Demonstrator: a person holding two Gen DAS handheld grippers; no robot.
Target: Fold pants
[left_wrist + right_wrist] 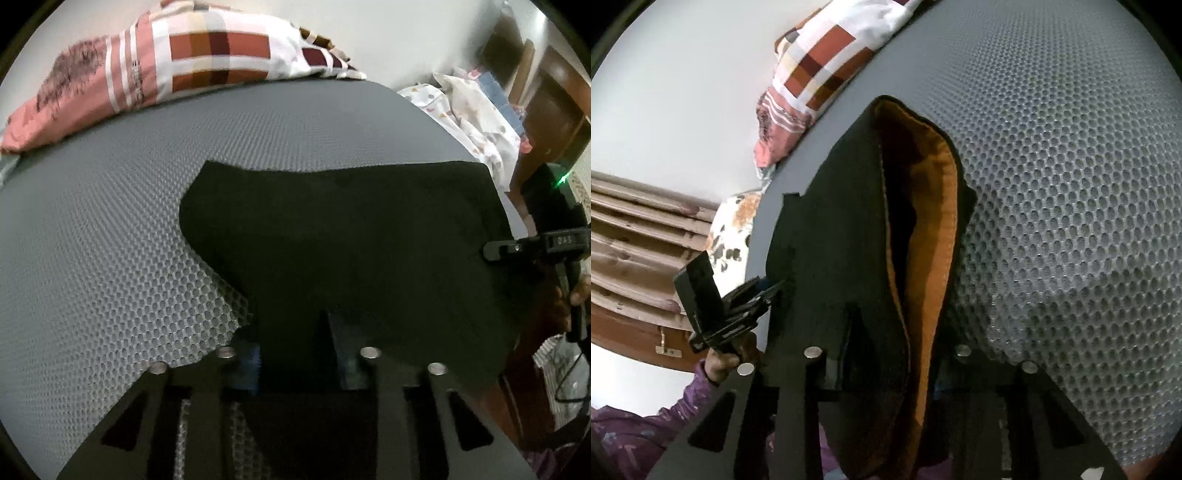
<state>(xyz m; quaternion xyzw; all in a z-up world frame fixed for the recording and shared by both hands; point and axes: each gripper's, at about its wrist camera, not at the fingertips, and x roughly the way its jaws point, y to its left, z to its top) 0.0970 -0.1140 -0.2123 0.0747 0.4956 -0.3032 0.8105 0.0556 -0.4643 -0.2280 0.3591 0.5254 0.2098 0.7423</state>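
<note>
- Left gripper [295, 354] fingers clamped on the near edge of the black pants [351, 236]; right gripper [886, 354] fingers pinching the pants' orange-lined edge.
- Pants lie on grey honeycomb-mesh mat [92, 240], matte dark cloth, lining [934, 229] orange.
- White lettering on right gripper body, too blurred to read.
- Checked red, orange and white pillow [207, 62] at mat's far edge.

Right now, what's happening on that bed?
A person is folding black pants on a grey honeycomb mat, with a handheld claw in each hand. The left claw grips the near edge, and the right claw grips an edge where the orange lining shows. A checked pillow lies at the far end.
</note>
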